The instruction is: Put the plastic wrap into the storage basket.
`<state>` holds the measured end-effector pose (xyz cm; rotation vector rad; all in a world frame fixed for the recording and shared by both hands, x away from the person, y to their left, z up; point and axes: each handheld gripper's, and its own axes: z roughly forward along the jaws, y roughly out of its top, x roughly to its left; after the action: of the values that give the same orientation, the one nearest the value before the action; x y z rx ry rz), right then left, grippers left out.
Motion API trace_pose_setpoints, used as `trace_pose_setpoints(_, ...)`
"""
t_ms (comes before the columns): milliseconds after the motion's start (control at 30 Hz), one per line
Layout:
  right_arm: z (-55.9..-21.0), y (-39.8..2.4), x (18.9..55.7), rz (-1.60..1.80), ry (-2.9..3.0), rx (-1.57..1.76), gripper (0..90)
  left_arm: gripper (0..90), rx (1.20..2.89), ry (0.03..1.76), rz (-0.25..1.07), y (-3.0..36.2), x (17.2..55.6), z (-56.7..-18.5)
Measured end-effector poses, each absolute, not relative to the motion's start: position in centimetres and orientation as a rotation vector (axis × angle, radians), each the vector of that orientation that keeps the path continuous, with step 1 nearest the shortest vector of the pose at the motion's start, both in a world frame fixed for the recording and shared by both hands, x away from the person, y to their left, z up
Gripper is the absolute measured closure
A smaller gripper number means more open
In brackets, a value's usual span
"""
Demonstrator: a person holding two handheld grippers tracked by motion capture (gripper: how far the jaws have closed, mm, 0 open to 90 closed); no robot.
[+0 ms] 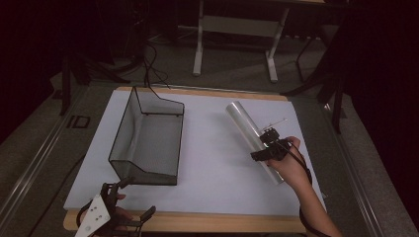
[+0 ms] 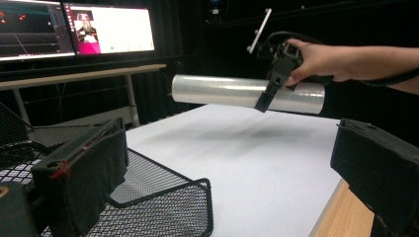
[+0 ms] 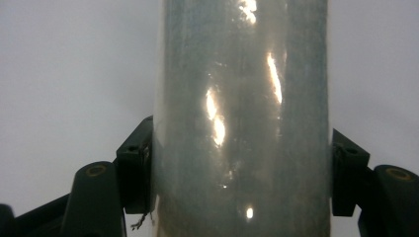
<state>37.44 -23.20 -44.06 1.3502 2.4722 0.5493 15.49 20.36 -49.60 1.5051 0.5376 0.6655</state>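
A long roll of clear shiny film [image 1: 243, 122] is held off the white table sheet [image 1: 212, 163], roughly level, with its shadow on the sheet below. My right gripper [image 1: 267, 148] is shut on it near the end closest to the person. In the right gripper view the roll [image 3: 242, 98] stands between the two black pads, which press on both its sides. From the left gripper view, the roll [image 2: 222, 91] and the right gripper [image 2: 276, 81] hang over the far side of the table. My left gripper [image 1: 138, 196] rests open at the near left corner, beside a black wire-mesh tray [image 1: 131, 106].
The mesh tray's corner [image 2: 163, 197] lies just in front of the left gripper's wide-apart jaws. The wooden table edge [image 1: 207, 221] runs along the near side. A desk frame [image 1: 234, 29] stands beyond the table. Lit monitors [image 2: 108, 27] are on a desk behind.
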Motion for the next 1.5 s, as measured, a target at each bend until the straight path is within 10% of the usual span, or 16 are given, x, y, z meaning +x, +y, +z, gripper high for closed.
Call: trace_pose_setpoints(1500,-36.3,-3.3,35.2,0.856,2.418,1.218,32.2,1.6,1.489,0.534,0.682,20.5,15.4,-49.5)
